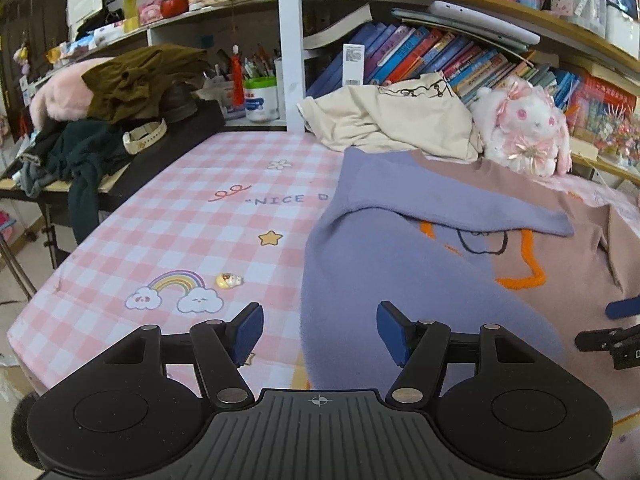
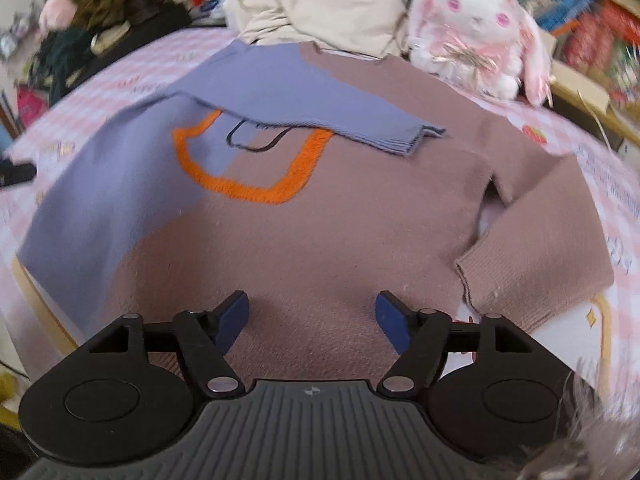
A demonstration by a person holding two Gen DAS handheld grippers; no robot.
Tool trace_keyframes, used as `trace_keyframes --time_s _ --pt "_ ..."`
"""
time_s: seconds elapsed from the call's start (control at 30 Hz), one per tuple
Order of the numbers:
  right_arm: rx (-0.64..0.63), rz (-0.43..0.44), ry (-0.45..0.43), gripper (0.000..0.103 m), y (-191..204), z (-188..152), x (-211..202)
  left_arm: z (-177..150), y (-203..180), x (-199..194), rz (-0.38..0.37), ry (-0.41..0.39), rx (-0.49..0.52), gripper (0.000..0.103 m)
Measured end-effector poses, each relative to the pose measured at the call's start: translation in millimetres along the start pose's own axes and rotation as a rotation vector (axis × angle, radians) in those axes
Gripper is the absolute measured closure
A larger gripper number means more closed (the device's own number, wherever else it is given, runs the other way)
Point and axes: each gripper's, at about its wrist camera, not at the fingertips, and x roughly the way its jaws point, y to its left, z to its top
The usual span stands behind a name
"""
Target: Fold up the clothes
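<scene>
below both open jaws, sweater point(image 2: 320, 232) flat on table point(image 1: 180, 220)

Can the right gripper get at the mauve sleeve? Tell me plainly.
Probably yes. The right gripper stands open over the sweater, and the mauve sleeve lies flat and uncovered beside it, with nothing between them.

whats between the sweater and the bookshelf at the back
A cream garment and a plush bunny lie behind the sweater, clearest in the right wrist view.

sweater point(image 2: 320, 240) hem hidden behind right claw point(image 2: 312, 320), shelf books point(image 2: 576, 4) blurred, tablecloth point(image 1: 180, 220) lettering covered
</scene>
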Motion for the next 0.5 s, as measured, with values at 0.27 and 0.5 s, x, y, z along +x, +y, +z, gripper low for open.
trace_keyframes --time_s 0.27,0.5 --pt "0.056 -0.034 -0.009 0.035 2 -3 -4 2 12 15 -0.022 0.015 0.002 0.039" --pt "0.225 -0.148 -0.076 0.049 -13 -17 -26 8 15 44 -0.084 0.054 0.026 0.039"
